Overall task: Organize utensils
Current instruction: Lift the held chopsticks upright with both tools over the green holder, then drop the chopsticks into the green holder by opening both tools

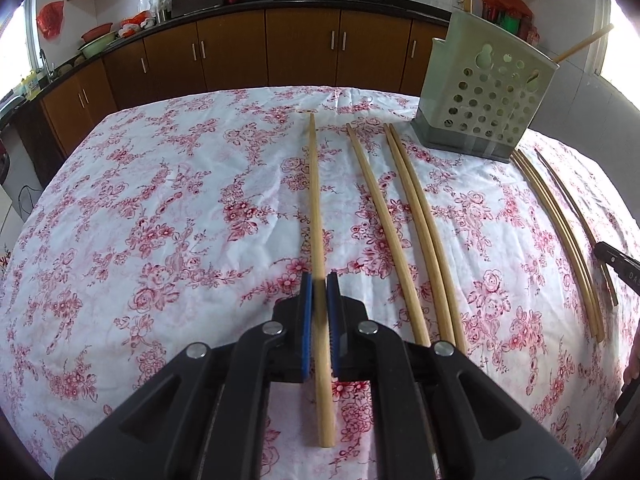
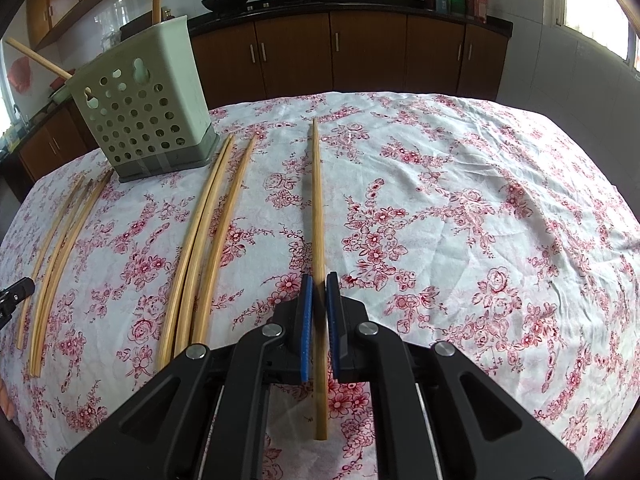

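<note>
Several wooden chopsticks lie on a floral tablecloth. My left gripper (image 1: 319, 280) is shut on one chopstick (image 1: 316, 200) that points away from me. My right gripper (image 2: 319, 280) is shut on another chopstick (image 2: 318, 208). A pale green perforated utensil holder (image 1: 484, 92) stands at the far right in the left wrist view and at the far left in the right wrist view (image 2: 140, 112). It has chopsticks sticking out of its top. Three loose chopsticks (image 1: 404, 220) lie between the grippers and also show in the right wrist view (image 2: 208, 240).
More chopsticks (image 1: 560, 232) lie near the table's edge beyond the holder; they also show in the right wrist view (image 2: 60, 248). The table (image 2: 480, 200) has bare cloth to the right. Brown kitchen cabinets (image 1: 300, 48) and a counter with woks stand behind.
</note>
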`<move>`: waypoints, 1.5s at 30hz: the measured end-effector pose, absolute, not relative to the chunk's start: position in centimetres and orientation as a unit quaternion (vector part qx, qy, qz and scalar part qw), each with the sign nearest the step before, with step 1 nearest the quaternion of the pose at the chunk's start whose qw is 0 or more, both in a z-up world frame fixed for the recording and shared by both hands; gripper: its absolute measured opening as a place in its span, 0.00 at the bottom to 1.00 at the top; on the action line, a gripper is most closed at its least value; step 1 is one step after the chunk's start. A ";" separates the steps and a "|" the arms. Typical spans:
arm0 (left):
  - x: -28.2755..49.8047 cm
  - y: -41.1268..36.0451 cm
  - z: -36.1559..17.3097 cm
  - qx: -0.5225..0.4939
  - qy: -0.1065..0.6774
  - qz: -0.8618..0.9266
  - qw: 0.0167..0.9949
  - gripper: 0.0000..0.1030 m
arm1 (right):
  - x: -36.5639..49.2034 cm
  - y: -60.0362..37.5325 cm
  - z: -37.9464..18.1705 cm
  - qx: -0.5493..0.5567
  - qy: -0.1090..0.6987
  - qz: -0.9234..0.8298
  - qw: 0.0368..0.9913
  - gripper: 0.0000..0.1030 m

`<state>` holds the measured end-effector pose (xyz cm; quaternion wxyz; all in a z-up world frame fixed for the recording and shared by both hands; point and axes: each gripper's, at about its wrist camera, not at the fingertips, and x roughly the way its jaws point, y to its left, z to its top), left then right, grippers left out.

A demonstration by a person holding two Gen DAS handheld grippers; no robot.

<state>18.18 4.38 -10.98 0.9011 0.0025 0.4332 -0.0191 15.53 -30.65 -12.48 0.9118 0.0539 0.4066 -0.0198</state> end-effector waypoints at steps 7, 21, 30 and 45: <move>17.5 5.3 -6.4 -0.011 0.384 -0.024 0.923 0.08 | 13.8 -31.4 -7.7 0.061 0.340 -0.014 0.938 0.07; 17.3 5.3 4.3 -0.047 0.264 -0.054 0.962 0.08 | 13.0 -32.2 0.3 0.074 0.224 -0.004 0.972 0.07; 15.4 3.5 9.9 -0.026 0.232 -0.114 0.966 0.08 | 11.7 -30.9 8.6 0.111 0.131 0.079 0.982 0.07; 20.0 -2.4 16.8 -0.054 0.110 -0.135 0.983 0.08 | 17.5 -26.8 12.3 0.142 -0.034 0.064 0.987 0.07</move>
